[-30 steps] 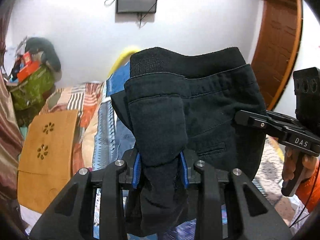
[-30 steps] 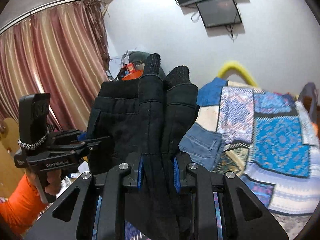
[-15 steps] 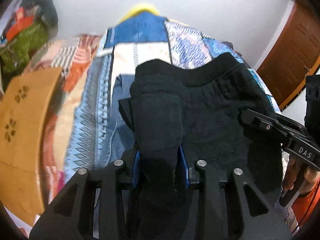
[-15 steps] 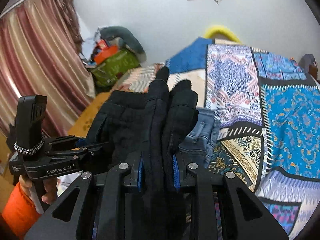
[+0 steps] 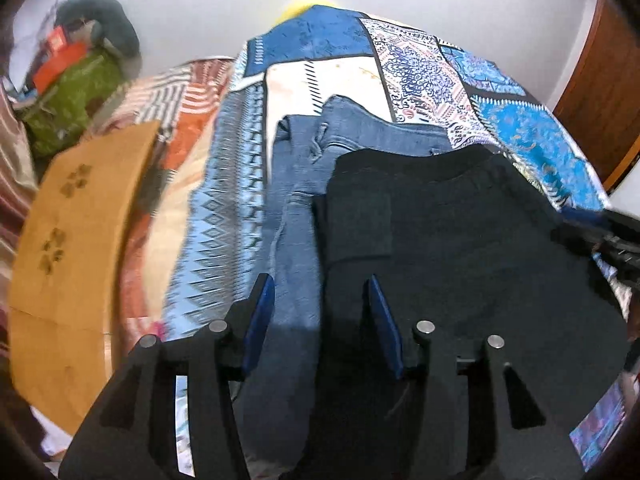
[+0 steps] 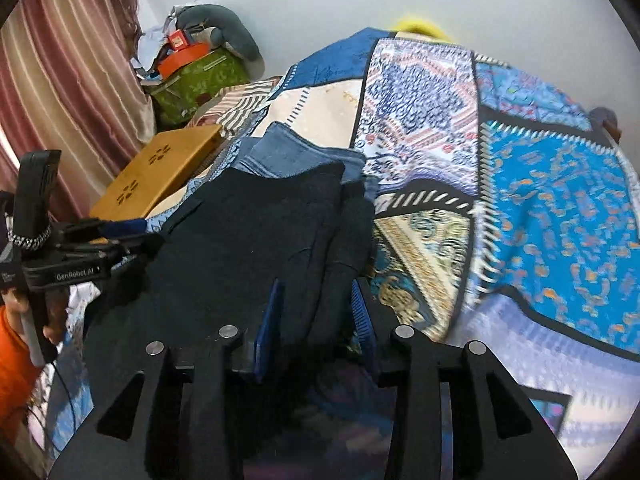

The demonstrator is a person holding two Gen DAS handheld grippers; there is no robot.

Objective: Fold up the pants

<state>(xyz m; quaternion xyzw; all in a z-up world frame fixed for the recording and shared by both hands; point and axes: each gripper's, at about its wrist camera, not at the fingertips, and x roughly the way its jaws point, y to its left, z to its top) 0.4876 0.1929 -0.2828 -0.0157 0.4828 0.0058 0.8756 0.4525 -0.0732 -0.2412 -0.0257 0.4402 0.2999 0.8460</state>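
A bed covered by a patchwork bedspread [image 5: 420, 64] fills the view. Folded black pants [image 5: 460, 240] lie on it, partly over blue jeans [image 5: 304, 184]. The left gripper [image 5: 318, 312] and right gripper [image 6: 316, 308] both stand with fingers spread, gripping nothing, at the pants' near edge.

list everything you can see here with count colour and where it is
folded black cotton pants: 1, black, lying on the blue jeans near the bed edge
folded blue denim jeans: 1, blue, on the quilt under the black pants
patchwork quilt: 1, blue, white and orange, covering the bed
tan wooden board with flower cutouts: 1, tan, left of the bed
green fabric bag: 1, green, by the curtain
striped curtain: 1, maroon and beige, far left
left tongs: 1, black with blue pads, open
right tongs: 1, black with blue pads, open
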